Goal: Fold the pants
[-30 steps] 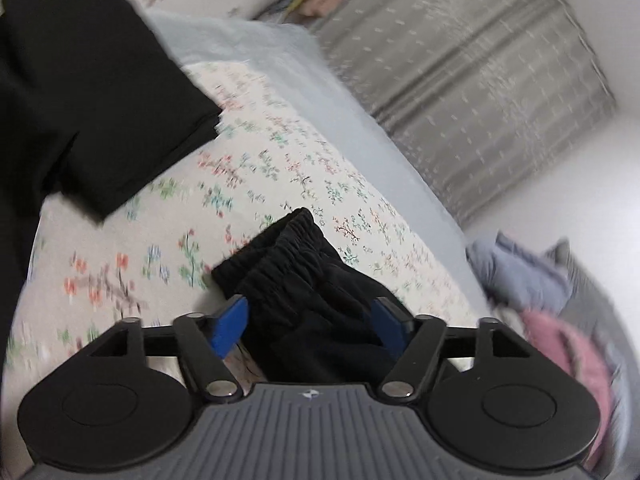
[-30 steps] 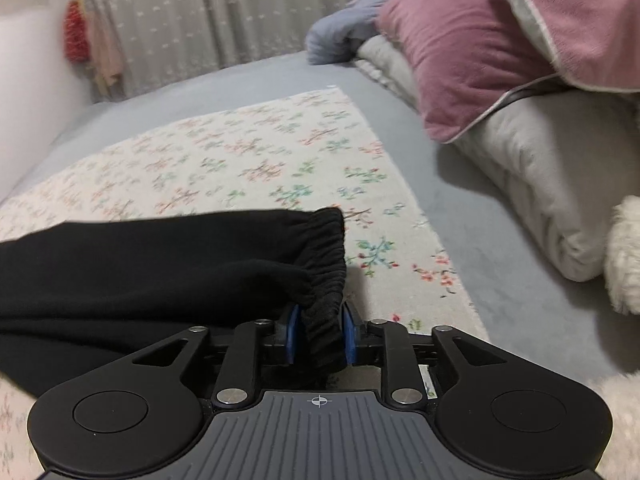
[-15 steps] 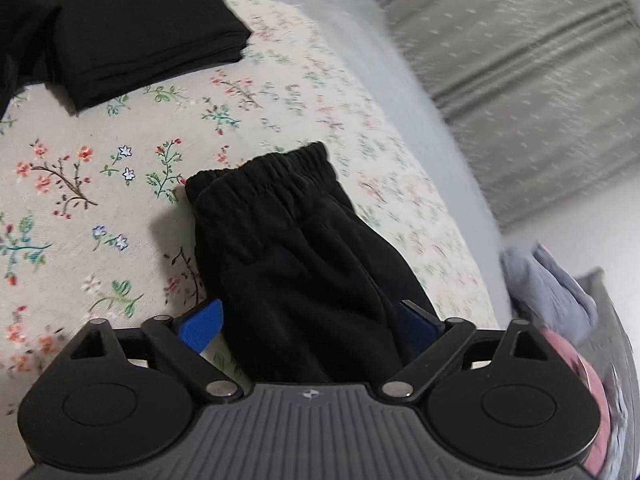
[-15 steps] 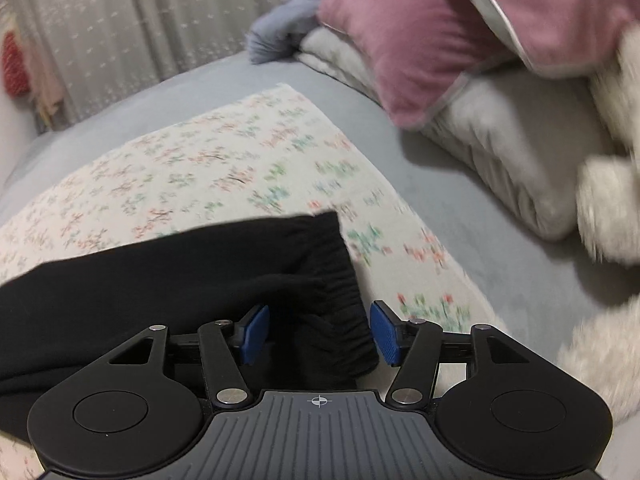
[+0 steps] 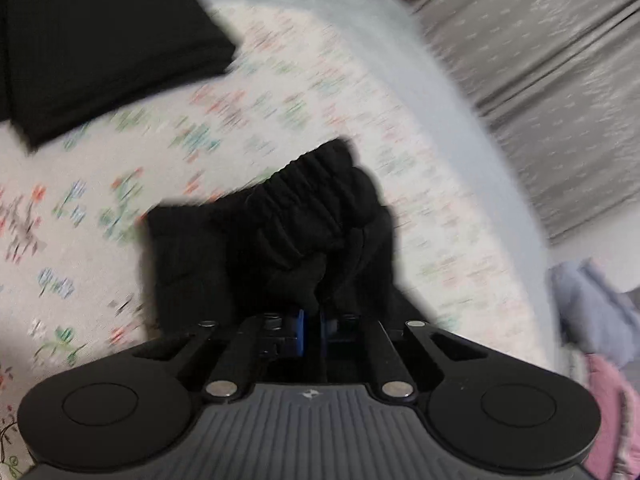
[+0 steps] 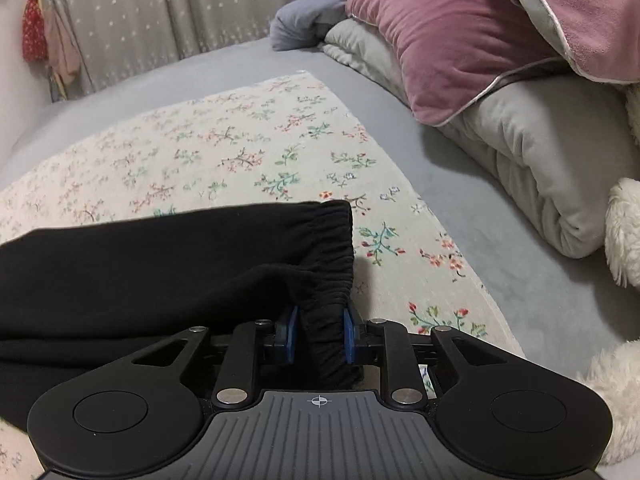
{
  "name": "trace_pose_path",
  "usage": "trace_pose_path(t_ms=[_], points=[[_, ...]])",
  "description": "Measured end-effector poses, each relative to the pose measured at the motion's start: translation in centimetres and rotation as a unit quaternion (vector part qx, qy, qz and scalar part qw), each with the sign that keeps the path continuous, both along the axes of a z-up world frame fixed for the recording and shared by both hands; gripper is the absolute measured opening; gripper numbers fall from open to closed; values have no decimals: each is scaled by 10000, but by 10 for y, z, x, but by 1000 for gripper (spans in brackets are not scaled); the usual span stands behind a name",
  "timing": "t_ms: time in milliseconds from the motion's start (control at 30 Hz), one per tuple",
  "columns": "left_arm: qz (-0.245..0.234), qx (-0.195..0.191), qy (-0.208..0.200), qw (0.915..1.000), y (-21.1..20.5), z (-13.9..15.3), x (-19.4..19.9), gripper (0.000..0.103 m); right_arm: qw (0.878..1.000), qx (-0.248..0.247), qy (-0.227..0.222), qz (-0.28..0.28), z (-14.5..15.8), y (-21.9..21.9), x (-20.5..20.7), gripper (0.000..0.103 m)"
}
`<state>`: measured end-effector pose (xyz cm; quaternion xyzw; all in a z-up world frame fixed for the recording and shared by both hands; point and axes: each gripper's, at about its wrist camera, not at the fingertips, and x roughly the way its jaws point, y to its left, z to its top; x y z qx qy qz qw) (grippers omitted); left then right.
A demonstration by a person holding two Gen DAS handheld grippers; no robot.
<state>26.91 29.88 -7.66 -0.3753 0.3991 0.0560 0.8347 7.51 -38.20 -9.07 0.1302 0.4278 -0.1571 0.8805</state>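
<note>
The soft black fabric pants (image 6: pixel 168 264) lie near the right edge of the flowered sheet (image 6: pixel 248 148), both the left gripper (image 5: pixel 311 330) and the right gripper (image 6: pixel 318 334) clenched on the gathered elastic waistband (image 6: pixel 334 256), which seems light, limp and best held there

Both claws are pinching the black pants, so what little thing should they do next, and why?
Probably lift both ends together and carry them toward the far end of the pants to fold them over. The left claw and right claw are each shut on the black pants, which lie on the flowered sheet.
</note>
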Motion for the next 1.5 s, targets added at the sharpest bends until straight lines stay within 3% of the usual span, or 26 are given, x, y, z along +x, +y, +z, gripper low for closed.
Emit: trace_pose_path(t_ms=[133, 233, 300, 367, 400, 467, 500, 533, 633, 667, 700, 733, 800, 900, 1067, 1167, 1267, 1333, 1433, 1500], points=[[-154, -353, -764, 9963, 7, 34, 9, 17, 9996, 249, -95, 1, 14, -13, 22, 20], [-256, -476, -1391, 9888, 8, 36, 30, 16, 9998, 164, 55, 125, 30, -16, 69, 20], [-273, -602, -1780, 9818, 6, 33, 36, 16, 9999, 13, -116, 113, 54, -14, 100, 19], [-281, -690, -2344, 9693, 14, 34, 27, 16, 9945, 80, -1034, 172, 95, -12, 111, 19], [-272, -734, -2615, 9620, 18, 35, 20, 16, 9860, 219, -1626, 286, 117, -9, 106, 18], [-364, -625, -3084, 9485, 34, 29, 4, 16, 9718, 145, -2267, 628, 137, 0, 89, 18], [-447, -601, -3111, 9474, 43, 20, 2, 16, 9708, 9, -2277, 761, 136, 5, 80, 18], [-541, -538, -2928, 9531, 52, 8, 3, 17, 9728, -29, -2159, 836, 127, 6, 72, 18], [-869, -95, -1651, 9824, 66, -42, 7, 17, 9857, 230, -1333, 1004, 62, -1, 47, 19], [-964, 84, -1196, 9881, 63, -54, 7, 17, 9892, 342, -1025, 993, 36, -3, 38, 19], [-1070, 211, -929, 9897, 60, -63, 6, 17, 9918, 383, -709, 996, 13, -3, 31, 19], [-1077, 281, -951, 9892, 58, -65, 3, 17, 9930, 363, -438, 1034, -9, -2, 23, 19], [-1022, 225, -1006, 9894, 57, -62, -4, 17, 9924, 427, -408, 1079, -30, -2, 8, 19], [-1200, 386, -1113, 9858, 59, -53, -9, 17, 9906, 629, -656, 1018, -20, -11, 1, 18], [-1191, 153, -1234, 9851, 68, -43, -17, 17, 9858, 659, -1014, 1161, 10, -9, -7, 18], [-1248, 66, -1291, 9837, 69, -38, -17, 17, 9853, 817, -1033, 1091, 9, -16, -15, 18], [-1261, 59, -1021, 9867, 71, -43, -15, 17, 9855, 882, -911, 1132, 2, -21, -23, 18], [-1189, -97, -1135, 9864, 71, -35, -16, 16, 9853, 856, -939, 1142, 6, -22, -25, 17], [-1283, -132, -1635, 9781, 63, -11, -25, 17, 9800, 707, -1459, 1157, 33, -21, -26, 17], [-1335, -75, -1439, 9805, 62, -16, -24, 21, 9767, 644, -1669, 1182, 46, -22, -30, 17]])
